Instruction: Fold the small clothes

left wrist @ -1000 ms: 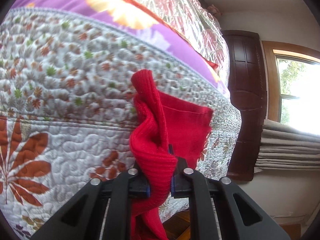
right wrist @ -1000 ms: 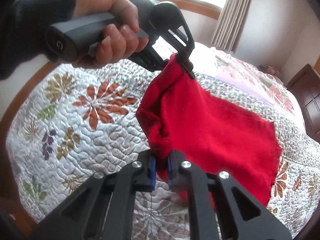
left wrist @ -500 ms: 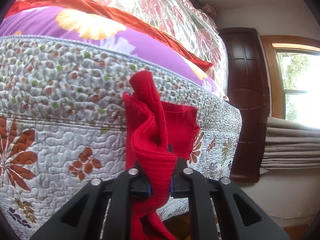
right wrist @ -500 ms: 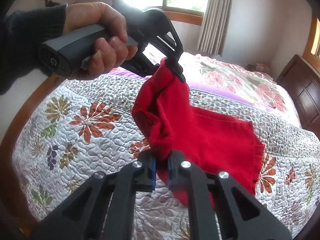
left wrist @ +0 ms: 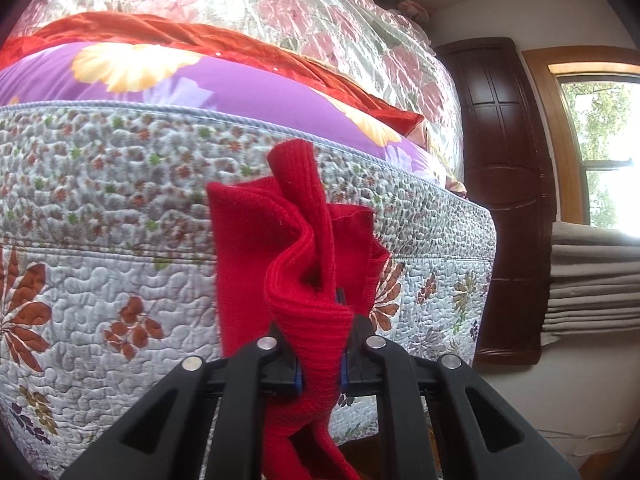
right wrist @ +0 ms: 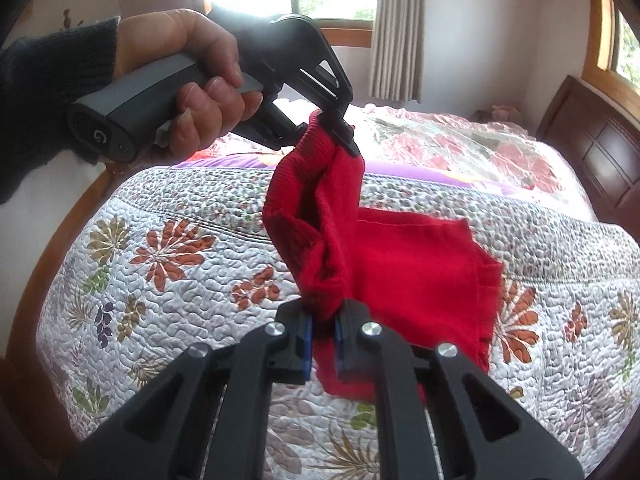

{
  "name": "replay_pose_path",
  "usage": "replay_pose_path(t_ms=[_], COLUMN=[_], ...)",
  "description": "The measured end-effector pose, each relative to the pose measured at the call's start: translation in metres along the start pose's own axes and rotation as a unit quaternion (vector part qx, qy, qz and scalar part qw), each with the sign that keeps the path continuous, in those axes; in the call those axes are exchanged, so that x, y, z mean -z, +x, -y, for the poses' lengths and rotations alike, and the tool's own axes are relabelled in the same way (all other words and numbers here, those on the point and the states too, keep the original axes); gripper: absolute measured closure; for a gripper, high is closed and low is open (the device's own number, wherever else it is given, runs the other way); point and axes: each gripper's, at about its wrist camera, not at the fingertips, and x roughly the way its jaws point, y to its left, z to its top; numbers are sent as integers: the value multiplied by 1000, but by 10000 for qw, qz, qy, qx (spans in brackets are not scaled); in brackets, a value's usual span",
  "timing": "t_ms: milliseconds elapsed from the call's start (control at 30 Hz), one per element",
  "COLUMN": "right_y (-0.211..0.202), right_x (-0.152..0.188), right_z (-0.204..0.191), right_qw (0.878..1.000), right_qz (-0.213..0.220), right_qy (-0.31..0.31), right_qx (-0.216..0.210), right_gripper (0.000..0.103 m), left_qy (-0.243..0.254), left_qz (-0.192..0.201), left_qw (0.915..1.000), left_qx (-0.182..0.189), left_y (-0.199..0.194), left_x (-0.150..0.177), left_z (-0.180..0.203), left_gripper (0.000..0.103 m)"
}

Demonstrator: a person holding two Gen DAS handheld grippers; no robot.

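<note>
We hold the soft red knitted garment (right wrist: 400,264), probably light, above the quilted floral bed (right wrist: 168,280), left claw (right wrist: 340,136) and right claw (right wrist: 322,340) both pinching its ribbed edge.

1. The red cloth (left wrist: 304,264) runs off the bottom of the left wrist picture, so its lower end cannot be seen.
2. The left gripper (left wrist: 320,364) has its fingertips covered by the bunched red cloth.
3. The right gripper (right wrist: 322,340) hides the bit of cloth pinched between its fingers.
4. The sleeve (right wrist: 48,92) is cut off at the left edge, so the arm is not seen.
5. The bed quilt (right wrist: 160,288) under the cloth is hidden.
</note>
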Motion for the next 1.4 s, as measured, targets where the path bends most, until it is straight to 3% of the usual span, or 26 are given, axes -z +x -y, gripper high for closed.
replay_pose_path(t_ms=[300, 833, 1400], right_y=[-2, 22, 48], right_x=[21, 65, 107], right_z=[52, 121, 180], right_qw=[9985, 9885, 9716], right_qz=[-125, -437, -679], right_qy=[516, 1366, 2132], right_qx=[-95, -474, -766], right_gripper=[97, 97, 97], left_qy=[184, 242, 503], left_qz=[-63, -65, 134], left_qw=[9991, 9916, 9705], left_qx=[-387, -1266, -2352], left_y=[47, 125, 193], left_x=[3, 11, 19], left_z=[45, 75, 107], left_gripper=[92, 92, 92])
